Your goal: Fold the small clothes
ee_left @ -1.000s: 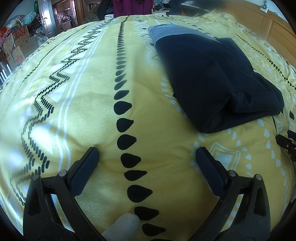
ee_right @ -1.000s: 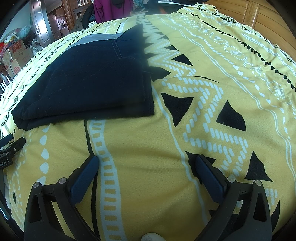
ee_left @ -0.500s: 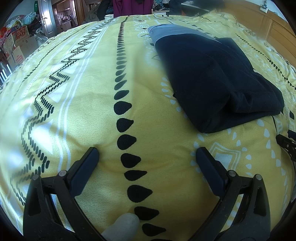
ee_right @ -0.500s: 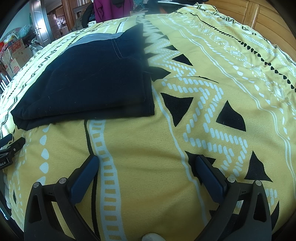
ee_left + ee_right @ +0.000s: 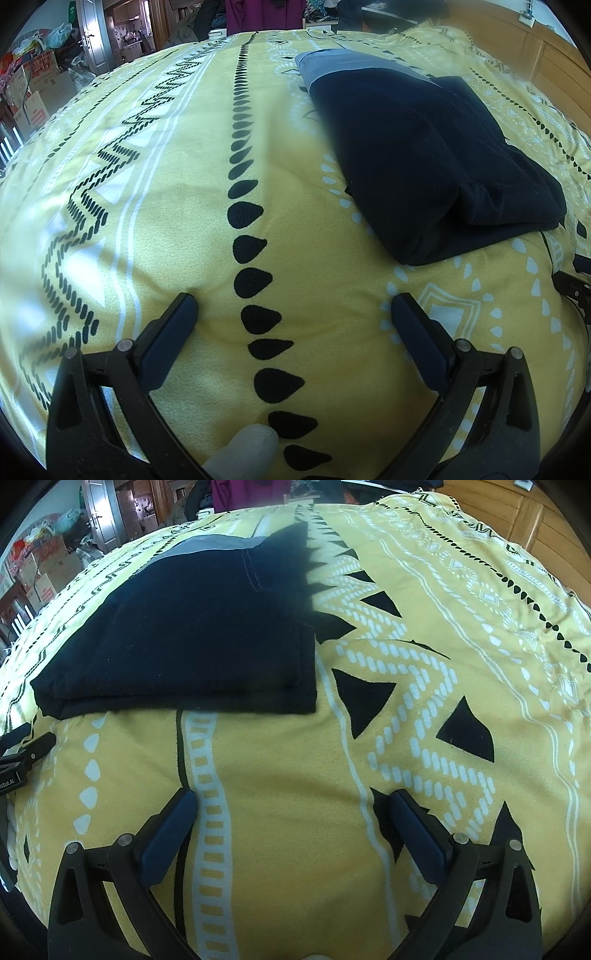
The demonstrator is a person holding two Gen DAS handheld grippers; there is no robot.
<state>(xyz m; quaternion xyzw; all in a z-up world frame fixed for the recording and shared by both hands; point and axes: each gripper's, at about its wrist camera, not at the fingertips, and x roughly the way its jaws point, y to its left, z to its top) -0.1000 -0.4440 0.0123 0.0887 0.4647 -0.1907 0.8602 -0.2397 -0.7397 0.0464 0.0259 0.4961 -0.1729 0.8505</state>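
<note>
A dark navy folded garment [image 5: 424, 147] with a grey band at its far end lies on the yellow patterned bedspread [image 5: 166, 221]. It also shows in the right wrist view [image 5: 192, 635], ahead and to the left. My left gripper [image 5: 293, 302] is open and empty, resting low on the bedspread, left of and short of the garment. My right gripper [image 5: 291, 797] is open and empty, on the bedspread short of the garment's near edge. The right gripper's tip shows at the left wrist view's right edge [image 5: 576, 284]; the left gripper's tip shows in the right wrist view [image 5: 26, 749].
A wooden headboard or wall panel [image 5: 517, 520] runs along the right. Cardboard boxes and bags [image 5: 33, 85] stand on the floor far left. A magenta garment [image 5: 262, 14] hangs beyond the bed's far end.
</note>
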